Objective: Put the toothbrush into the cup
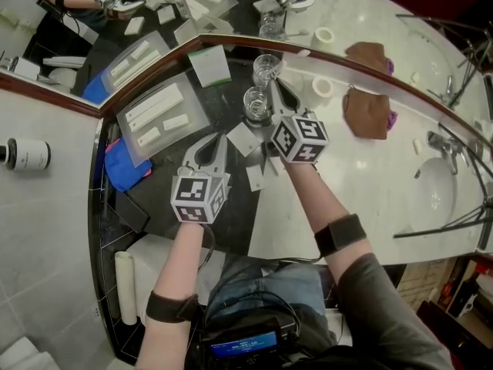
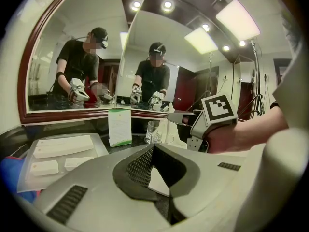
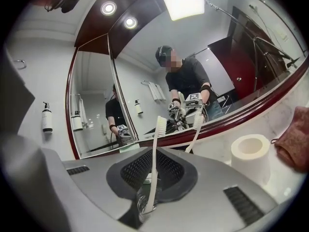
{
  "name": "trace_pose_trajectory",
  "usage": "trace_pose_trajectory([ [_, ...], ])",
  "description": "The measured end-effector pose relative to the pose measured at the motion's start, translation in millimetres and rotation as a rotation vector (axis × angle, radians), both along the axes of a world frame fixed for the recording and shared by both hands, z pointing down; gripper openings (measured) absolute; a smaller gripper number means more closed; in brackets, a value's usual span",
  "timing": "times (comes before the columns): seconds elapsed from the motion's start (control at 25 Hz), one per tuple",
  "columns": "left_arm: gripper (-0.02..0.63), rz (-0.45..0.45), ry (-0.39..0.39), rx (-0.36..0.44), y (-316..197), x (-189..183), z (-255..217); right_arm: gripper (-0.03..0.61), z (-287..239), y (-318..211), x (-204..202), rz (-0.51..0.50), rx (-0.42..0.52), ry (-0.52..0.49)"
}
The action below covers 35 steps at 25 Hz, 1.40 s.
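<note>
Your right hand-held gripper (image 3: 154,153) is clenched on the toothbrush (image 3: 153,173). It pinches the white handle so that the brush stands nearly upright with the bristles at the top. The lower end of the toothbrush sits at the mouth of the cup (image 1: 256,102), a clear glass right under the jaws. You cannot tell whether the end reaches the bottom of the cup.

Your left hand-held gripper (image 2: 154,150) is clenched on nothing, with its jaws pressed together. It hangs to the left of the right one, near it but apart, and points toward the cup.

A second glass (image 1: 267,68) stands just behind the cup, closer to the mirror (image 1: 231,6). A card with a green edge (image 1: 209,64) leans upright at the foot of the mirror, left of the glasses. Further left, a clear bag of white packets (image 1: 162,114) lies flat on the dark part of the surface, with a blue cloth (image 1: 123,164) in front of it.

On the pale part of the surface (image 1: 347,168), to your right, a white roll (image 1: 323,87) stands near the mirror. A brown cloth (image 1: 368,112) lies just beyond the roll. The sink (image 1: 443,191) is well off to the right.
</note>
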<state>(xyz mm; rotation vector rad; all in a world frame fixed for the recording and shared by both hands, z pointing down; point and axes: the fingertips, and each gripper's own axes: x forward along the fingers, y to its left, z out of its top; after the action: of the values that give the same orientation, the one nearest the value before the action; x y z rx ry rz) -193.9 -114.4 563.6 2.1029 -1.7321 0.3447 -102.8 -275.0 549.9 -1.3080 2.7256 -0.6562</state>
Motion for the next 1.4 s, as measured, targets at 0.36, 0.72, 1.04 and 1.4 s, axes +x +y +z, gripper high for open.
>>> trace_pose_trajectory([
  [0.36, 0.002, -0.017, 0.009, 0.004, 6, -5, -4, 0.046, 22, 8, -7, -0.033, -0.031, 0.16],
  [0.72, 0.002, -0.02, 0.014, 0.016, 12, -3, -14, 0.127, 46, 7, 8, 0.0, -0.169, 0.269],
  [1.04, 0.002, -0.032, 0.017, 0.019, 19, -1, -23, 0.127, 40, 19, 25, -0.005, -0.195, 0.271],
  [1.4, 0.002, -0.042, 0.018, 0.014, 36, 12, -58, 0.078, -15, 56, 63, -0.109, -0.135, 0.255],
])
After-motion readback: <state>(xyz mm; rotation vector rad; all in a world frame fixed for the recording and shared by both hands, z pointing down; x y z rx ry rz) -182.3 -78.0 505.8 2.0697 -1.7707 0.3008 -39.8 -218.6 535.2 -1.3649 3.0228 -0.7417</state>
